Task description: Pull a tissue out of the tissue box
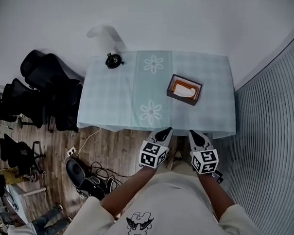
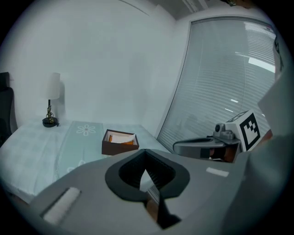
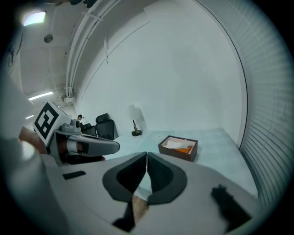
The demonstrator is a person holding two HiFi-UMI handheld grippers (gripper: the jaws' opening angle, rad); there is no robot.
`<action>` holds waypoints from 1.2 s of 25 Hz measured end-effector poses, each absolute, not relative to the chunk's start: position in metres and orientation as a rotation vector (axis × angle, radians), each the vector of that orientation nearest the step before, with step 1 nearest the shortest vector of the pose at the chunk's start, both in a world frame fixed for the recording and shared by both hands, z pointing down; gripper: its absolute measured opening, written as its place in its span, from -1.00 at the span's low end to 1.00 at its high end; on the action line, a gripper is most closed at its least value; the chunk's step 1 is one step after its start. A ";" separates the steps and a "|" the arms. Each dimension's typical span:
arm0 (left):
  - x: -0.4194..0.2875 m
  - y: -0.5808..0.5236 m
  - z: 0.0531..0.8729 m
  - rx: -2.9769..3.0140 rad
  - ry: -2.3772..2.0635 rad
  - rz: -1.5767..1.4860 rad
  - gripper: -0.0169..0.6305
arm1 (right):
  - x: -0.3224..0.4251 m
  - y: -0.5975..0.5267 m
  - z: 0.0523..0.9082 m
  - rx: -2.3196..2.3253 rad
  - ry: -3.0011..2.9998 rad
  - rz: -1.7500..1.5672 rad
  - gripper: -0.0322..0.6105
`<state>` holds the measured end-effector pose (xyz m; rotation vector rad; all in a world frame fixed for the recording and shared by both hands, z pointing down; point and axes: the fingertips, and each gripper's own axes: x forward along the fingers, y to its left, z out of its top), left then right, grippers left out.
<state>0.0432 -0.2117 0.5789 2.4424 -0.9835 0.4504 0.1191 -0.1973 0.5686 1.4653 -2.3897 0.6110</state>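
**A plain office room with bare white walls**

A table (image 1: 113,113) under a pale green checked cloth stands against the far wall. Black office chairs (image 1: 46,86) crowd together to the left of it. Slatted blinds (image 1: 273,120) cover the whole side of the room to its right. On the wood-plank floor (image 1: 121,147) near the table's front left corner lie a power strip (image 1: 71,151) and a tangle of cables (image 1: 98,178). A small lamp (image 1: 113,60) stands on the table's far left corner. A ceiling light (image 3: 34,18) and exposed pipes (image 3: 78,55) run overhead.

Your tissue box (image 1: 184,90): dark brown, open top, orange lining, sits flat, slightly askew, on right half of table (image 1: 114,98) ahead of you. White tissue (image 1: 185,92) lies loosely inside.
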 end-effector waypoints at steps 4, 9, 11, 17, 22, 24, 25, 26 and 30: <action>0.043 -0.223 0.577 2.464 -0.946 0.460 -0.93 | 0.113 -0.209 0.564 1.492 -2.381 0.617 -0.86; 0.043 -0.233 0.577 2.460 -0.936 0.457 -0.93 | 0.120 -0.224 0.563 1.509 -2.369 0.615 -0.86; 0.043 -0.237 0.576 2.463 -0.933 0.457 -0.93 | 0.122 -0.229 0.564 1.515 -2.361 0.614 -0.86; 0.040 -0.258 0.573 2.467 -0.944 0.451 -0.93 | 0.123 -0.248 0.567 1.485 -2.354 0.594 -0.86; 0.042 -0.280 0.578 2.468 -0.969 0.482 -0.93 | 0.134 -0.268 0.575 1.471 -2.330 0.583 -0.86; 0.041 -0.291 0.578 2.468 -0.987 0.491 -0.93 | 0.138 -0.279 0.580 1.469 -2.310 0.576 -0.86; 0.041 -0.297 0.579 2.468 -0.993 0.496 -0.93 | 0.140 -0.284 0.583 1.468 -2.301 0.572 -0.86; 0.042 -0.302 0.581 2.470 -0.997 0.502 -0.93 | 0.142 -0.289 0.586 1.465 -2.294 0.567 -0.86; 0.046 -0.321 0.587 2.472 -0.997 0.536 -0.93 | 0.150 -0.310 0.597 1.432 -2.269 0.542 -0.86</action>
